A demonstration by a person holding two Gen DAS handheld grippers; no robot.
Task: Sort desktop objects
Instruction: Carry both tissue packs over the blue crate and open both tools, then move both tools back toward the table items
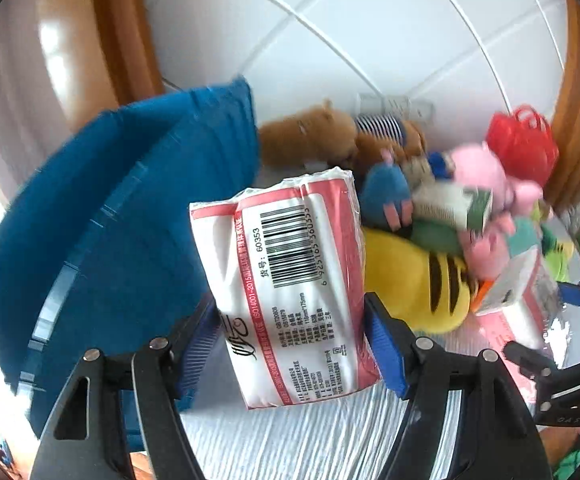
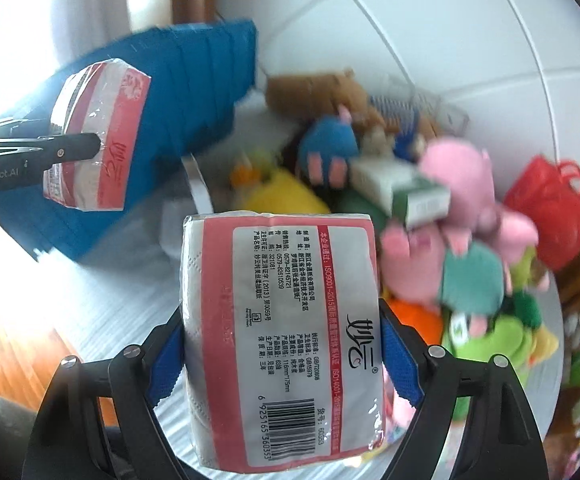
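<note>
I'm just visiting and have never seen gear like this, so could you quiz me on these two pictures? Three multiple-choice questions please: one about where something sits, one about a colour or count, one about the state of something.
1. Where is the red mesh bag?
A. inside the blue bin
B. at the pile's right edge
C. between the left gripper's fingers

2. How many tissue packs are gripped in all?
A. none
B. one
C. two

3. What state is the right gripper in?
A. clamped on a tissue pack
B. open and empty
C. holding a plush toy

Answers:
1 B: it sits beyond the pink plush pig, far from the blue bin.
2 C: the left gripper clamps one tissue pack, the right another tissue pack.
3 A: both blue pads press the pack's sides.
</note>
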